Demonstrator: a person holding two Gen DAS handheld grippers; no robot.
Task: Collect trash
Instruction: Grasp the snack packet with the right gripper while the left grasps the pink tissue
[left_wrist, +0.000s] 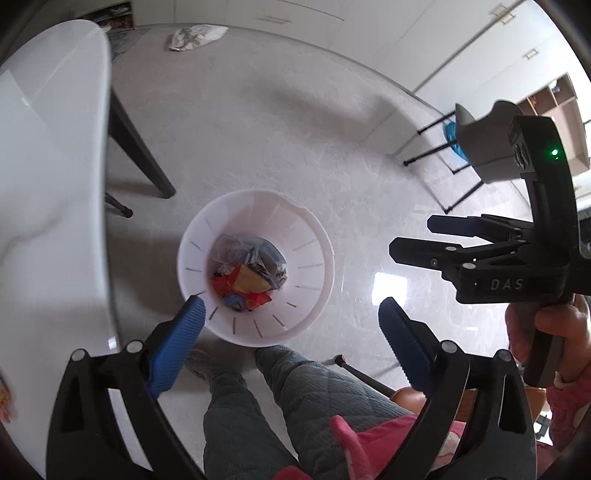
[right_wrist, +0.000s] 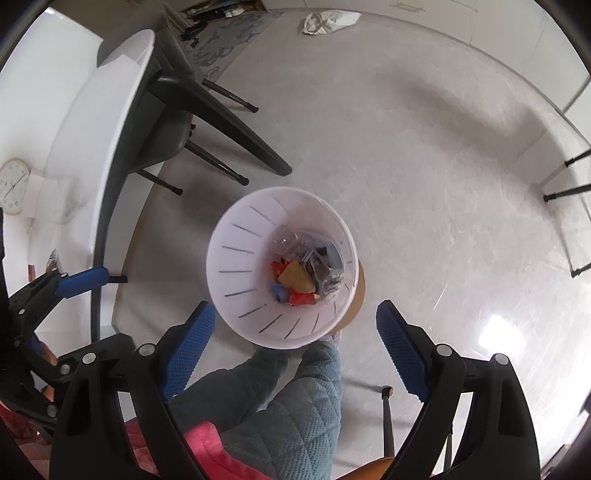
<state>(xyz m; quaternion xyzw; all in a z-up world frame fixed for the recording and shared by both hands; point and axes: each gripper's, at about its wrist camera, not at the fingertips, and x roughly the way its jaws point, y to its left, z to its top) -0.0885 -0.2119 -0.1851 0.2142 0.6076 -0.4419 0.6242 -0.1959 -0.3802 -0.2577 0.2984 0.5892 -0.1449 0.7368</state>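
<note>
Two grippers empty, bin part-filled; at least one stray item left on the floor.

Left gripper (left_wrist: 291, 317): jaws spread wide, nothing between the blue pads, poised above the white trash bin (left_wrist: 314, 236), which sits just ahead of its fingertips. Right gripper (right_wrist: 295, 325): likewise wide and unloaded, above the same bin. Bin contents, below both grippers: red and yellow wrappers (left_wrist: 243, 284), clear plastic packaging (left_wrist: 232, 247), a small blue scrap. Further out, well beyond the bin near the far wall: one crumpled white bag (left_wrist: 194, 37) lying on the floor, uncollected. To the left: white table (left_wrist: 48, 155) on dark legs. Judged status: collection under way, with the bag apparently the remaining piece.
</note>
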